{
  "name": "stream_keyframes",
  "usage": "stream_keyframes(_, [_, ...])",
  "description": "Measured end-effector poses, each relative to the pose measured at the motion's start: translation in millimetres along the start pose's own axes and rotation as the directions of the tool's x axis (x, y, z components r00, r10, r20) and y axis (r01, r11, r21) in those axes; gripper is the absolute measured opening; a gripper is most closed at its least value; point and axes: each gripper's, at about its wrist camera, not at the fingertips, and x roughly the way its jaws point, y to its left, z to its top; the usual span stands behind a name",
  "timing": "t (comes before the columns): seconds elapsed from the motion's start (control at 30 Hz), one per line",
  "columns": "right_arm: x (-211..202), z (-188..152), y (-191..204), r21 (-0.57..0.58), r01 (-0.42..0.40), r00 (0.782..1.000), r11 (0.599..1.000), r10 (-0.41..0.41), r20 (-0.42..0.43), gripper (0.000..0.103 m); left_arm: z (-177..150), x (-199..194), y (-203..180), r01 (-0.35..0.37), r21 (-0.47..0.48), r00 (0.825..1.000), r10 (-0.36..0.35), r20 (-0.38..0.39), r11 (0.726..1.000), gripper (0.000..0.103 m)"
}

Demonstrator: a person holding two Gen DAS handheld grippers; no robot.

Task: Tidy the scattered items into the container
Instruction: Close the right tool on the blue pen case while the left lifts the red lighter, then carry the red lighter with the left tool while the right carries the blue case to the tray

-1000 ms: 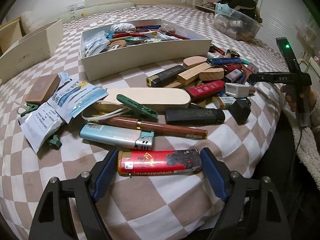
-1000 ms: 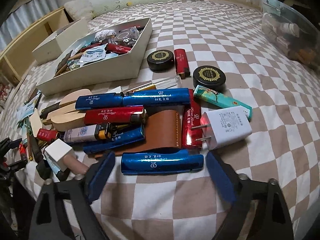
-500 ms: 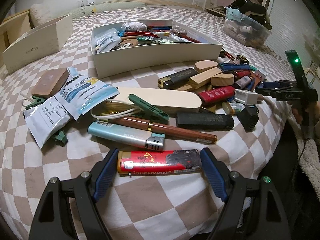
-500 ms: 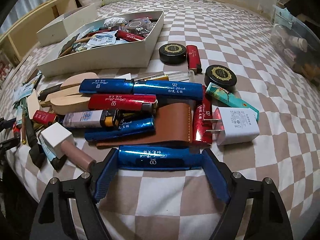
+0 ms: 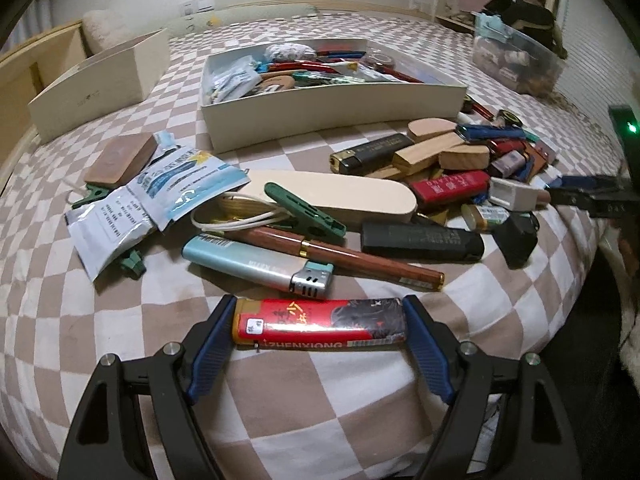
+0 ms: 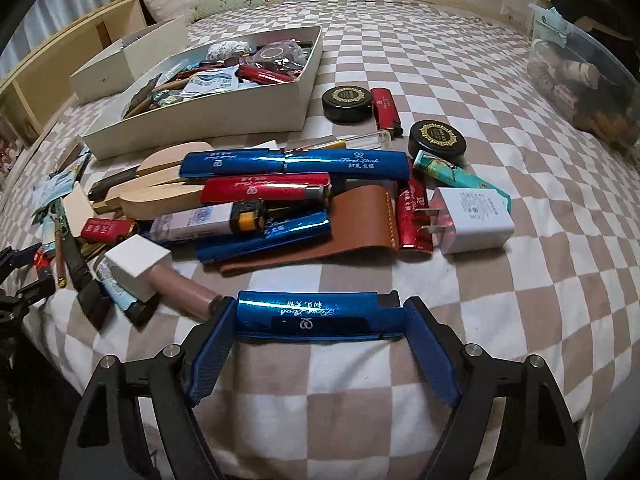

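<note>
My left gripper (image 5: 318, 326) is shut on a red lighter (image 5: 318, 322), held lengthwise between the blue pads just above the checked bedspread. My right gripper (image 6: 318, 318) is shut on a shiny blue lighter (image 6: 308, 312), held lengthwise and lifted a little off the bed. The white container (image 5: 332, 98), filled with several small items, stands at the back in the left wrist view; it also shows in the right wrist view (image 6: 224, 116) at the back left. Scattered lighters, wooden pieces and packets lie between the grippers and the container.
A light blue lighter (image 5: 256, 266), a brown pen (image 5: 340, 254) and a green clip (image 5: 304, 210) lie just ahead of the left gripper. A white charger (image 6: 472, 220), brown leather pouch (image 6: 352, 224) and two black tins (image 6: 438, 138) lie ahead of the right gripper. An empty cream box (image 5: 100, 84) stands back left.
The right gripper has closed on the blue lighter and lifted it clear of the pile. The left gripper holds the red lighter throughout and has drawn closer to the container.
</note>
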Motion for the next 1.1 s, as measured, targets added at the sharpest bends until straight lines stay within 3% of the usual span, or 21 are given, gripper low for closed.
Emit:
stream_keyframes(0.43, [-11.9, -3.1, 5.2, 0.058, -0.031, 0.999, 0.998, 0.032, -0.006, 0.083, -0.1, -10.3, 2.0, -0.012, -0.13, 1.0, 0.012, 0.001, 0.991, 0.081])
stream_keyframes(0.8, [-29.9, 4.0, 38.6, -0.02, -0.059, 0.998, 0.998, 0.06, 0.006, 0.083, 9.1, -23.9, -8.9, -0.039, -0.116, 0.999, 0.041, 0.017, 0.992, 0.081])
stream_keyframes(1.1, [-36.7, 23.0, 53.1, -0.024, -0.09, 0.994, 0.996, 0.091, 0.064, 0.083, 31.3, -29.2, -2.3, -0.049, -0.151, 0.996, 0.06, 0.068, 0.987, 0.081])
